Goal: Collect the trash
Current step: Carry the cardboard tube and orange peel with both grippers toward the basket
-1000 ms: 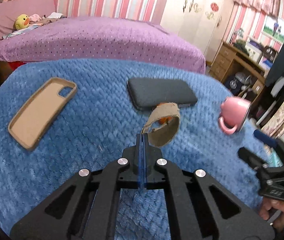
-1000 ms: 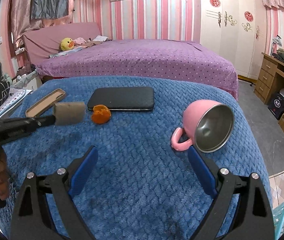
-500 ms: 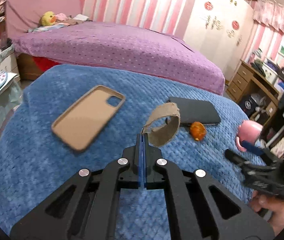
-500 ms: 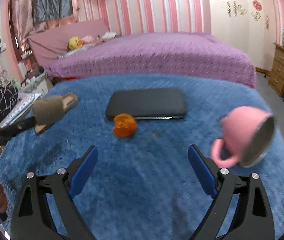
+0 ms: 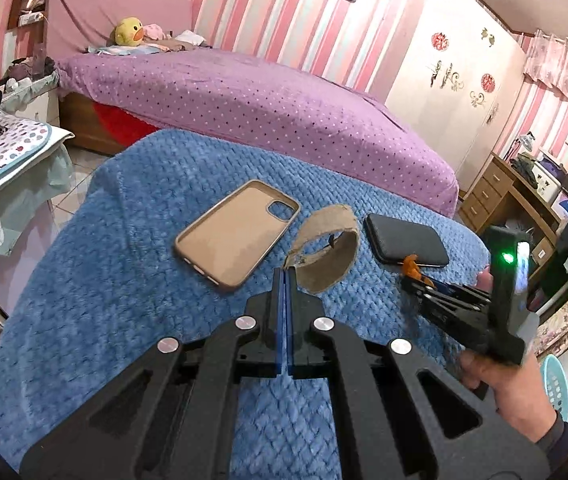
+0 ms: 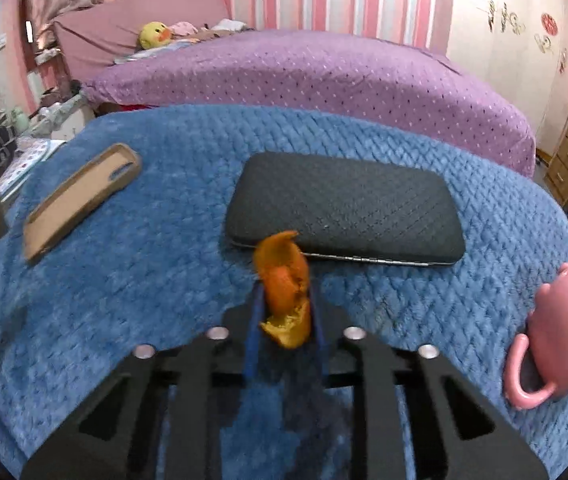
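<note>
Starting at your left, the tan phone case (image 5: 237, 236) lies open side up on the blue blanket (image 5: 123, 280) covering the desk, at about ten o'clock from your left gripper (image 5: 286, 276). That gripper is fully closed, pinching the torn end of a cardboard ring (image 5: 326, 256), which stands up off the blanket at its one o'clock. The grip is only on a thin flap, so a quick swing could tear it loose or let the ring twist out. Moving right, the black case (image 6: 346, 208) lies flat, and just in front of its near edge your right gripper (image 6: 284, 312) is closing on the orange peel (image 6: 286, 292), which sits between the blue pads. The peel looks soft and curled, and in my judgement it could fold or slip out if you lift before the pads have settled, or the fingers could snag the fuzzy blanket and drag it. The black case is close at twelve o'clock, so a forward nudge would shove it. At four o'clock the pink mug (image 6: 560, 332) lies on its side near the desk edge and could roll if bumped.
</note>
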`<act>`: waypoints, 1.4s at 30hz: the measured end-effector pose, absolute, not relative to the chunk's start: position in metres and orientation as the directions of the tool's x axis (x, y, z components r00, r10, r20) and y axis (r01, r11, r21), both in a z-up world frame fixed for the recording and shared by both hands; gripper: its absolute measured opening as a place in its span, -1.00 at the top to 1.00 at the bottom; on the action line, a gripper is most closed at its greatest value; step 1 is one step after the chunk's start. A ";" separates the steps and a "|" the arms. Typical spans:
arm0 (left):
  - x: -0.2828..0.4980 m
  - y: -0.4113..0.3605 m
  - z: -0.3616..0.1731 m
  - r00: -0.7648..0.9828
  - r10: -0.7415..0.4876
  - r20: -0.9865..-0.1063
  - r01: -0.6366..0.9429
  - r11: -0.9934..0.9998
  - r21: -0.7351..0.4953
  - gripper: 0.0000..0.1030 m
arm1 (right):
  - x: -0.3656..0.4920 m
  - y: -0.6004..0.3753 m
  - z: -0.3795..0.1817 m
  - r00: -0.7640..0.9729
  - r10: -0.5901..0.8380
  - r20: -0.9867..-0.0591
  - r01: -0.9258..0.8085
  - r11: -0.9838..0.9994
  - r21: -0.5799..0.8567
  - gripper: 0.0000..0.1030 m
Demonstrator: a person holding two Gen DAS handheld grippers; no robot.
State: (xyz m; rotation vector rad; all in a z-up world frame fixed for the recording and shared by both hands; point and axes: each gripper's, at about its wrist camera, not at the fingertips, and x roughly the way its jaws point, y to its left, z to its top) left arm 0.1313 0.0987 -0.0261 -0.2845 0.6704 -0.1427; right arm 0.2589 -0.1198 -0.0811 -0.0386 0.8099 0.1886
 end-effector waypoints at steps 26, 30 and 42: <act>0.018 -0.014 0.025 0.796 -0.367 -0.481 0.252 0.924 -0.289 1.00 | 0.003 -0.252 0.027 0.843 0.219 -0.492 -0.170 0.975 0.142 0.69; 0.009 -0.049 0.031 0.780 -0.406 -0.477 0.312 0.912 -0.266 1.00 | -0.011 -0.289 0.044 0.881 0.193 -0.431 -0.127 0.976 0.177 0.69; -0.013 -0.206 0.047 0.671 -0.598 -0.438 0.526 0.801 -0.286 1.00 | -0.062 -0.415 0.072 0.924 -0.030 -0.381 0.101 0.981 0.168 0.69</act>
